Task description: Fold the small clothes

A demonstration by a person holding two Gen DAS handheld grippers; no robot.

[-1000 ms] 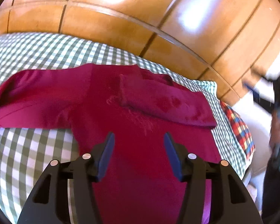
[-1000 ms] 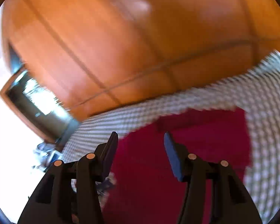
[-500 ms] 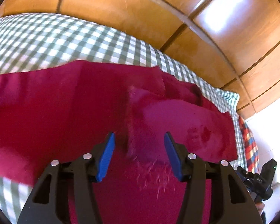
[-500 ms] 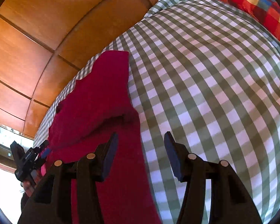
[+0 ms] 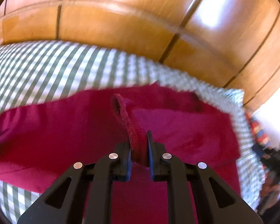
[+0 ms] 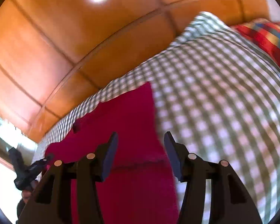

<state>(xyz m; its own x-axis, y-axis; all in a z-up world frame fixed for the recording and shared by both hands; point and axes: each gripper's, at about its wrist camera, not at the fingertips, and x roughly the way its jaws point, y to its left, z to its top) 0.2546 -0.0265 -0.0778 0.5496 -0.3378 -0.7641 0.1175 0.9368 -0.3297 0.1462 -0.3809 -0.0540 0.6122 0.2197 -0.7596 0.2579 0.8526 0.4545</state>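
Crimson garment (image 5: pixel 84 134) on checked cloth (image 5: pixel 46 69), your left gripper (image 5: pixel 139 145) closing, pinching its cuff (image 5: pixel 134 136), your right gripper (image 6: pixel 141 149) held half-wide, empty.

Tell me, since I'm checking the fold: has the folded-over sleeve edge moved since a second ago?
Yes. The sleeve edge, flat on the red garment before, now stands lifted between the closing left tongs, toward the wooden wall.

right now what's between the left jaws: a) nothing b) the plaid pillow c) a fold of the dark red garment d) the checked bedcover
c: in the left wrist view the left gripper has its jaws closing on a raised fold of the dark red garment, which stands up from the cloth lying on the checked bedcover.
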